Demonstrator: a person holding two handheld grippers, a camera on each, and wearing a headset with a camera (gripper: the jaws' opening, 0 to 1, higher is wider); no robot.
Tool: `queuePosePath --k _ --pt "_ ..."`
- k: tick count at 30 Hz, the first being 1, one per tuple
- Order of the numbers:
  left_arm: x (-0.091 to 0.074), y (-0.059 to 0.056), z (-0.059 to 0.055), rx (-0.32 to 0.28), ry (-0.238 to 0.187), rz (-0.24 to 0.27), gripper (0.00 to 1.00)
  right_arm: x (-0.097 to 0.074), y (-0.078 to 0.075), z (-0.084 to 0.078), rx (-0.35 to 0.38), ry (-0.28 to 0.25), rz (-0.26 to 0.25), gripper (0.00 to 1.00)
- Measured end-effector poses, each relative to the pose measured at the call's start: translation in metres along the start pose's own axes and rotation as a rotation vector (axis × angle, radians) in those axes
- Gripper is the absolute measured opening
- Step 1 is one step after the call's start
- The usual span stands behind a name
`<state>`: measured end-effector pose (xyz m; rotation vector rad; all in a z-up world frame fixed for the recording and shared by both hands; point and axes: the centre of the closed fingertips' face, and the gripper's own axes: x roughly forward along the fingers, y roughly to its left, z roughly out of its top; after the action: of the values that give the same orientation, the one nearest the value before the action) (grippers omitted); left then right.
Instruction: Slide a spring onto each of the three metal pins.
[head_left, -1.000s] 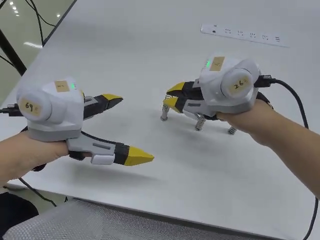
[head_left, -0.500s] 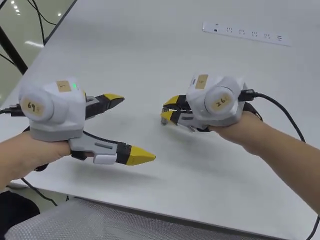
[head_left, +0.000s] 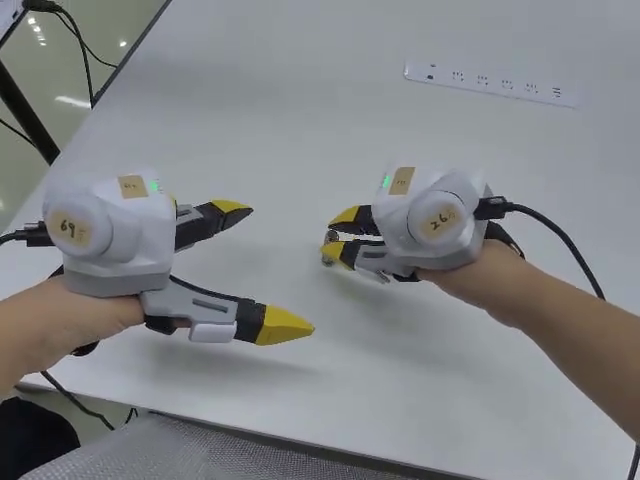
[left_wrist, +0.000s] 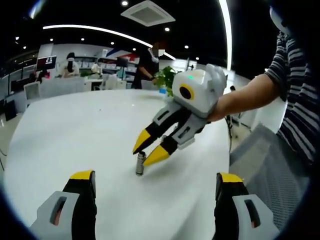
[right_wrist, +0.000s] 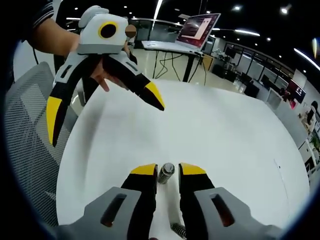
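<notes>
Yellow tips of the right gripper (head_left: 340, 236) sit close on each side of the upright pin (left_wrist: 140, 164) on the table (head_left: 300, 100), squeezing it or not I cannot tell, and the left gripper (head_left: 270, 267) hangs wide open, empty, farther off

We find the left gripper (head_left: 277, 268) over the near left of the table (head_left: 300, 90) and the right gripper (head_left: 335, 238) to its right, a little farther back. Their tips point toward each other, apart. A pin (head_left: 328, 250) stands upright on the table between the right gripper's jaw tips. In the right gripper view a spring (right_wrist: 179, 230) sits behind that pin, lower between the jaws. A power strip (head_left: 490, 83) lies far back on the right, well apart.
</notes>
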<state>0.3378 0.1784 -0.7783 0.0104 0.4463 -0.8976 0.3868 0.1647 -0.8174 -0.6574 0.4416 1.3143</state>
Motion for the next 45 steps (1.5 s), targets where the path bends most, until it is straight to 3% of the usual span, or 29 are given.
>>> queuePosePath --k 6,13,18,29,38,45 --pt "0.001 0.001 0.006 0.005 -0.007 0.002 0.97 -0.007 -0.002 0.004 0.026 -0.016 -0.012 0.16" --pt "0.004 0.0 0.015 0.009 -0.023 0.001 0.98 -0.025 -0.005 0.017 0.12 -0.103 -0.03 0.22" --pt "0.005 -0.001 0.018 0.011 -0.028 0.0 0.98 -0.038 -0.005 0.018 0.177 -0.151 -0.04 0.3" --pt "0.009 -0.005 0.026 0.014 -0.049 -0.001 0.98 -0.064 0.001 0.007 0.218 -0.182 -0.083 0.47" --pt "0.013 -0.009 0.036 0.027 -0.069 0.0 0.98 -0.09 -0.005 -0.005 0.266 -0.215 -0.152 0.57" --pt "0.014 -0.014 0.037 0.037 -0.068 -0.001 0.98 -0.106 -0.007 -0.014 0.294 -0.236 -0.181 0.63"
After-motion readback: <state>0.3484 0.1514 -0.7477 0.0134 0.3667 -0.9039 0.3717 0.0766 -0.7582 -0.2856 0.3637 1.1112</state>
